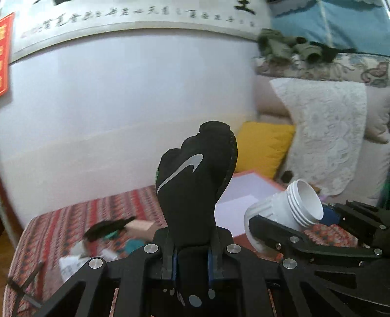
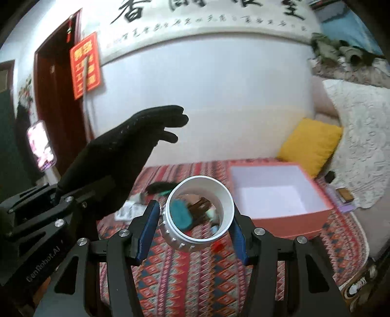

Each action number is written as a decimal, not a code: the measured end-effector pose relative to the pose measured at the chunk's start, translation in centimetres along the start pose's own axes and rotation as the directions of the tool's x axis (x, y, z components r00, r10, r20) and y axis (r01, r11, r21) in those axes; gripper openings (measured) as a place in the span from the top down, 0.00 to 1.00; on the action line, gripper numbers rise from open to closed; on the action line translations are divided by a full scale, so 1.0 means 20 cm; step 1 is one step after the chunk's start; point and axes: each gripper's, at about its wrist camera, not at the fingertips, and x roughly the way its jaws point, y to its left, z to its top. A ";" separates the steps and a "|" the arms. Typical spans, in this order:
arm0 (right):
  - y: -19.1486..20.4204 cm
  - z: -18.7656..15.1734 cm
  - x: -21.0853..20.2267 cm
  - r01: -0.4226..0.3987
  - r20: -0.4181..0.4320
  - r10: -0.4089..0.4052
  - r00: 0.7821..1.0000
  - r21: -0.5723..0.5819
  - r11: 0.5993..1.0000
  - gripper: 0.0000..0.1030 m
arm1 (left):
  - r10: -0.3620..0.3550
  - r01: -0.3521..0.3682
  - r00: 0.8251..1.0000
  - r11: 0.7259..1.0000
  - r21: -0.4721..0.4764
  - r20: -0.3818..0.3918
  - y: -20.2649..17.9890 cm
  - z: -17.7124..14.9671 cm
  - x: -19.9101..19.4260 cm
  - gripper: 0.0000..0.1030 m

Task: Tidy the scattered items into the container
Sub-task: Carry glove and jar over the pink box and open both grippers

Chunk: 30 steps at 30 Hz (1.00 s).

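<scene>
**Glove and jar held up, box ahead**

Left wrist view, from the left: low and left of the left claw (image 1: 192, 253), a patterned red bedcover (image 1: 61, 224) carries scattered items (image 1: 109, 231), among them a black piece, a pinkish block, something teal and a white sheet, all blurred. The left claw is pinched together on a black glove (image 1: 195, 185), which stands up from the jaws; the glove bears a silver swoosh logo, with grey dots near its cuff. Behind the glove and just right of it lies the open box (image 1: 243, 197), orange outside and white inside. Right of the left claw, close beside it, the right claw's finger (image 1: 280, 234) presses a white jar (image 1: 287, 207) with a threaded, open mouth tilted up to the right. A yellow cushion (image 1: 263, 148) sits beyond the box. High on the wall runs a scroll of brush calligraphy (image 1: 146, 12), too blurred to read.

Right wrist view, from the left: the neighbouring left claw body (image 2: 36, 231) shows the print "GenRobot.AI", and the glove (image 2: 121, 156) reaches up and right from it. A red poster (image 2: 86, 65) with gold characters, unreadable, hangs on the wall above. The right claw (image 2: 192, 224) is clamped on the jar (image 2: 202, 214), blue pads against its sides, its mouth facing away; the clutter on the bedcover shows beyond and below it. Ahead and right of this claw the box (image 2: 292, 219) stands open on the bedcover (image 2: 195, 280), its white inside bare, the cushion (image 2: 309, 143) behind it.
</scene>
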 end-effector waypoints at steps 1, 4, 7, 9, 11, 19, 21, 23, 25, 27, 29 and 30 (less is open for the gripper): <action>-0.04 0.02 0.00 0.017 0.011 -0.017 1.000 0.007 1.000 0.44 | -0.014 0.014 1.000 1.000 0.007 0.001 -0.03 0.02 0.03 0.90; -0.18 0.08 0.00 0.072 0.040 -0.073 0.997 0.033 0.997 0.44 | -0.061 0.061 0.998 0.998 0.014 -0.007 -0.11 0.09 0.16 0.90; -0.32 0.14 0.05 0.121 0.052 -0.124 0.991 0.056 0.991 0.44 | -0.099 0.099 0.995 0.995 0.015 -0.016 -0.17 0.15 0.30 0.90; -0.43 0.18 0.09 0.158 0.053 -0.161 0.985 0.072 0.985 0.44 | -0.119 0.120 0.993 0.993 0.019 -0.025 -0.20 0.18 0.40 0.90; -0.53 0.21 0.15 0.185 0.046 -0.189 0.981 0.087 0.979 0.44 | -0.136 0.137 0.990 0.990 0.019 -0.039 -0.23 0.21 0.52 0.90; -0.97 0.29 0.57 0.268 -0.046 -0.264 0.963 0.133 0.954 0.44 | -0.168 0.167 0.974 0.986 -0.018 -0.150 -0.30 0.18 1.08 0.90; -1.06 0.28 0.73 0.280 -0.081 -0.271 0.959 0.135 0.951 0.44 | -0.168 0.165 0.968 0.986 -0.028 -0.186 -0.30 0.16 1.26 0.90; -1.15 0.28 0.88 0.284 -0.113 -0.270 0.956 0.141 0.948 0.44 | -0.164 0.161 0.963 0.986 -0.029 -0.212 -0.30 0.14 1.41 0.90; -1.25 0.28 1.04 0.280 -0.140 -0.260 0.955 0.148 0.949 0.44 | -0.156 0.154 0.959 0.988 -0.026 -0.236 -0.30 0.12 1.57 0.90; -1.34 0.30 1.21 0.277 -0.161 -0.252 0.954 0.157 0.948 0.44 | -0.149 0.146 0.955 0.989 -0.028 -0.258 -0.29 0.12 1.72 0.90; -1.44 0.32 1.37 0.279 -0.182 -0.248 0.952 0.173 0.945 0.44 | -0.145 0.140 0.948 0.989 -0.035 -0.283 -0.29 0.13 1.86 0.89; -1.50 0.33 1.48 0.274 -0.202 -0.236 0.951 0.190 0.943 0.44 | -0.143 0.138 0.944 0.990 -0.037 -0.298 -0.28 0.14 1.92 0.88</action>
